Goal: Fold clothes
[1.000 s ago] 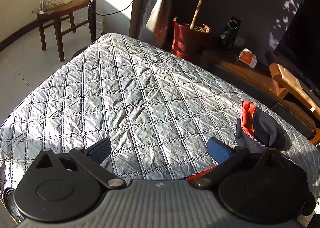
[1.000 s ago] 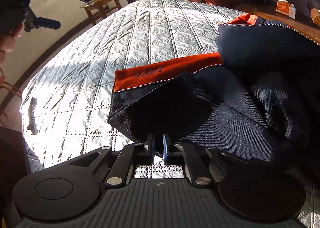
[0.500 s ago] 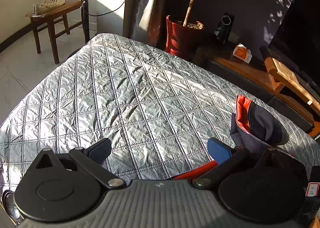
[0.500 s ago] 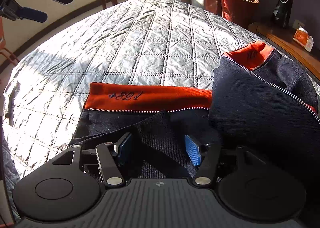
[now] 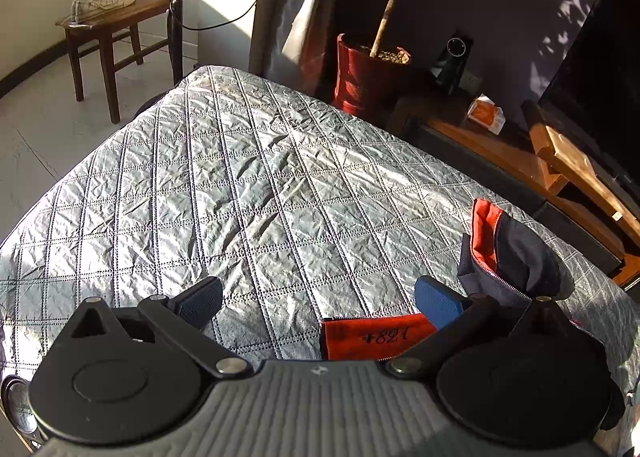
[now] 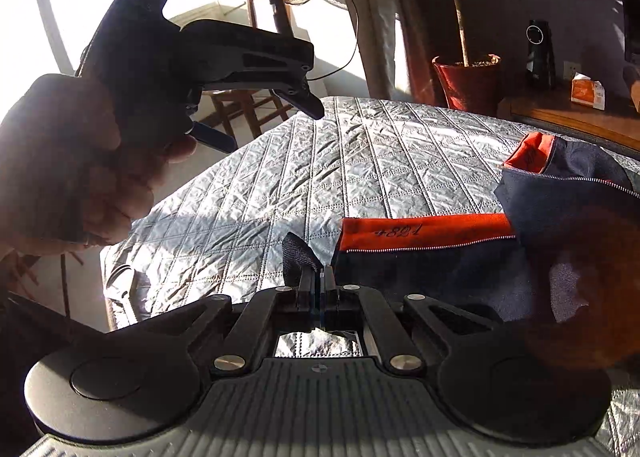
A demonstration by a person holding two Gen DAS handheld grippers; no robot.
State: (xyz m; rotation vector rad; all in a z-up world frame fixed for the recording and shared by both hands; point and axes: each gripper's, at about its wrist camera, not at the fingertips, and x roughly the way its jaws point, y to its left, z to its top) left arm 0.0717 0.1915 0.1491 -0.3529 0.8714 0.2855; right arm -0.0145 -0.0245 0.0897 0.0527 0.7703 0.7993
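**Inspector:** Left wrist view first. What was there?

**Assistant:** The left gripper (image 5: 318,299) hung over the quilt (image 5: 248,185), jaws wide apart, nothing between them. The jacket (image 5: 516,257), navy with orange lining, lay on the quilt just beyond the gripper's right finger, and its orange band (image 5: 376,337) lay flat under that finger. Past the quilt's far edge stood a red pot (image 5: 360,77), and a chair (image 5: 108,29) with shoes (image 5: 104,1) on it.

**Inspector:** And the right wrist view?

**Assistant:** The right gripper (image 6: 319,277) was clamped together on a corner of the jacket (image 6: 568,217), a flap of navy cloth (image 6: 298,253) poking up beside the pads. A hand (image 6: 80,165) held the left gripper (image 6: 272,121) well above the quilt (image 6: 360,161), empty.

**Inspector:** Which step?

**Assistant:** I judged it an early one: one corner taken, garment heaped, no fold made.

**Inspector:** Next?

**Assistant:** Probably the left gripper must take a second edge near the band so that the cloth can be spread. Nothing on the quilt stood in the way; the crumpled heap itself was the hindrance.
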